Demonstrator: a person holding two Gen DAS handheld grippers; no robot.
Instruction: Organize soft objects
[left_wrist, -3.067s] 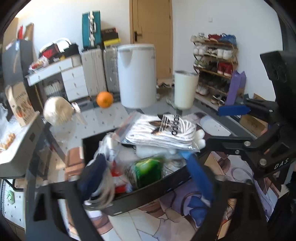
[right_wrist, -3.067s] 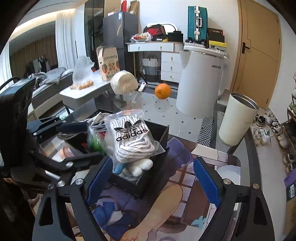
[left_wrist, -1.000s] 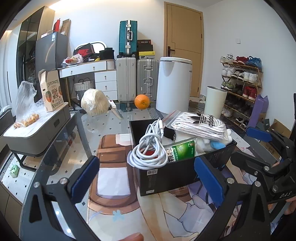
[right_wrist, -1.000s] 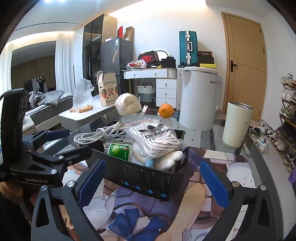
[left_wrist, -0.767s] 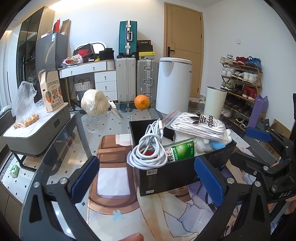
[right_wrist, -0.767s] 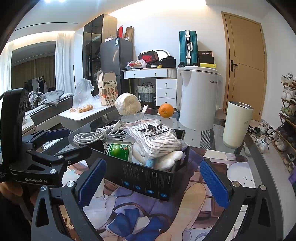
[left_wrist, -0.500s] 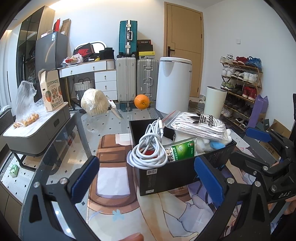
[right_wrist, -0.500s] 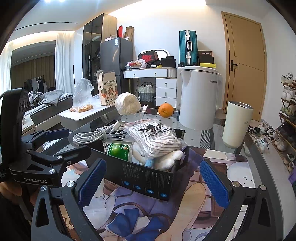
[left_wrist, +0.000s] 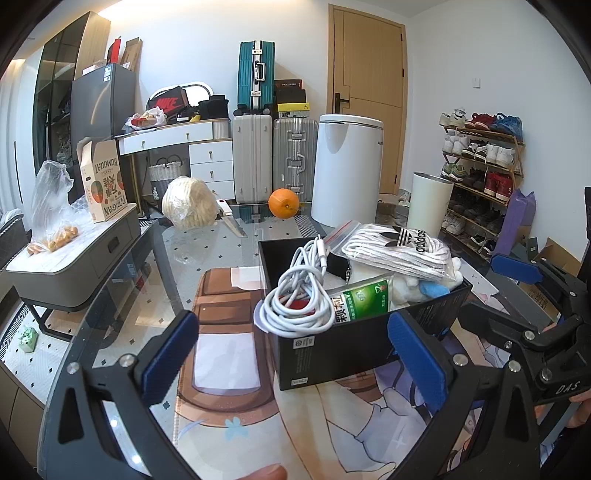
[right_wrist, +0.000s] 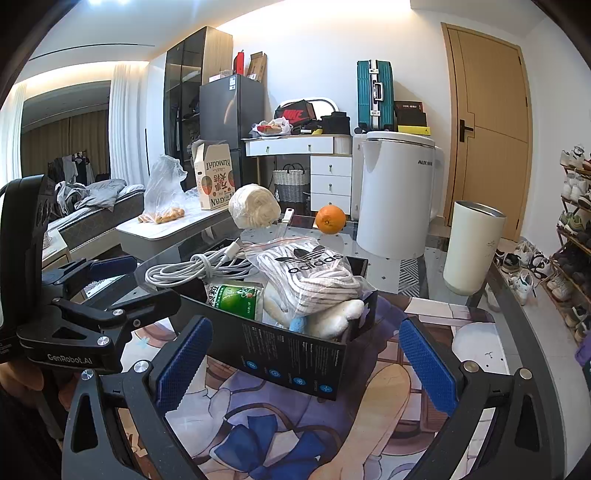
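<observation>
Both grippers have backed off the box (left_wrist: 354, 332) since three seconds ago. Left gripper (left_wrist: 295, 354) and right gripper (right_wrist: 306, 354) gape wide, empty. The next grasp should probably take the overhanging cable (left_wrist: 295, 306) mid-coil and tuck it in.

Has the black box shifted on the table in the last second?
No. In the left wrist view the black box sits at the same spot against the brown mat panel beside it.

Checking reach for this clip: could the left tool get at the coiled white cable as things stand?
Probably yes. The left tool is open and empty, and the white cable lies uncovered on top at the near left corner of the black box, spilling over its rim, with nothing between them.
</observation>
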